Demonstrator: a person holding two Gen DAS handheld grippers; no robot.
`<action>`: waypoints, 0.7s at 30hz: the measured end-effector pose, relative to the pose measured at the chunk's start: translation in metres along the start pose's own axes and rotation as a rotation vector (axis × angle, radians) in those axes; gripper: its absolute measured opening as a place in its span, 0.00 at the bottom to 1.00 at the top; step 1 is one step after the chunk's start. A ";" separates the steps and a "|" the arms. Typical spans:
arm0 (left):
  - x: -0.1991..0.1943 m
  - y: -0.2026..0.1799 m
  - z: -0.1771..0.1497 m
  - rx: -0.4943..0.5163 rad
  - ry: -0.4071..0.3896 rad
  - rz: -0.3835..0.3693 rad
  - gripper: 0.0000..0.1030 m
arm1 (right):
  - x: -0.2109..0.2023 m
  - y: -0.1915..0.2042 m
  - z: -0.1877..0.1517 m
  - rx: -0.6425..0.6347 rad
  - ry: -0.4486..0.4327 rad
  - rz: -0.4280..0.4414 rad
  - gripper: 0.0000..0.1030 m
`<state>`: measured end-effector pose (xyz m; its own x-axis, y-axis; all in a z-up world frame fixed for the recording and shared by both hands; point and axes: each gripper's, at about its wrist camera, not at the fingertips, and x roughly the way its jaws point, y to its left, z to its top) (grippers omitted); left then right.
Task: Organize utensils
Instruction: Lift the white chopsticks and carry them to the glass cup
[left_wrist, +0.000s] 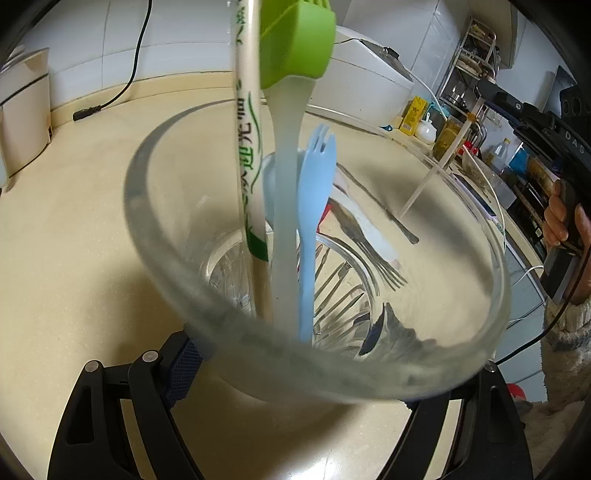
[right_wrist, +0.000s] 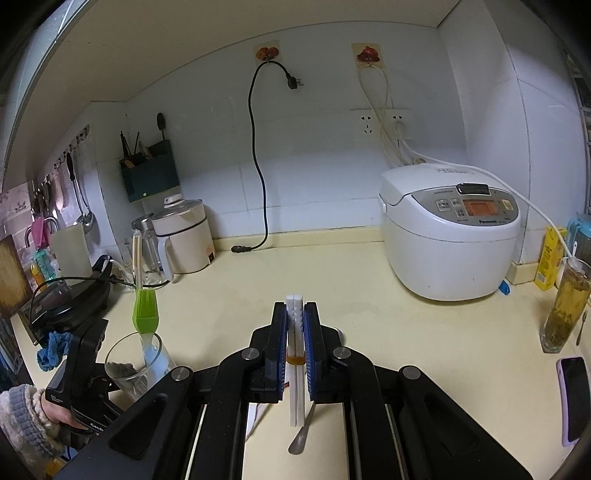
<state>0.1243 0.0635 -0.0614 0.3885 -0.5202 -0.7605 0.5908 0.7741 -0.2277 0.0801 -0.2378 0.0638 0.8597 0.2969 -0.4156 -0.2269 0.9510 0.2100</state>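
My right tongs are pressed tight on a pair of white chopsticks bound with an orange band, tips poking up past the pads, the long end hanging below over the cream countertop. My left tongs are clamped around the glass tumbler, holding it steady just above or on the counter; I can't tell which.

The glass already carries a green silicone basting brush, a paper-sleeved pair of chopsticks and a blue plastic spork, all leaning toward the near-left wall. The job now, as I judge it, is to bring the white pair over and drop it in with them. I should lift high enough to clear the brush head, which stands well above the rim, then tilt the pair so its lower end points down into the open right side of the mouth, and only let go once the end is inside. Keeping the glass still matters; it looks top-heavy with the tall handles.

Metal forks and a spoon lie on the counter beneath, still unsorted. The rice cooker, the jar of tea and the phone sit to the right, well apart. The loose black power cord and kettle stand behind, out of the path.
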 end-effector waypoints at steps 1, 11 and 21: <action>0.000 -0.001 0.000 0.001 0.000 0.002 0.84 | 0.000 -0.001 0.000 0.001 0.002 -0.001 0.09; 0.000 -0.001 -0.001 0.001 0.000 0.002 0.84 | -0.001 -0.002 -0.001 0.001 0.003 0.001 0.09; 0.000 -0.001 -0.001 -0.001 0.000 0.001 0.84 | -0.003 0.000 0.000 -0.006 0.002 0.000 0.09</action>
<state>0.1234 0.0634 -0.0614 0.3891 -0.5197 -0.7606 0.5899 0.7747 -0.2276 0.0775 -0.2386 0.0647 0.8587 0.2974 -0.4175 -0.2299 0.9514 0.2049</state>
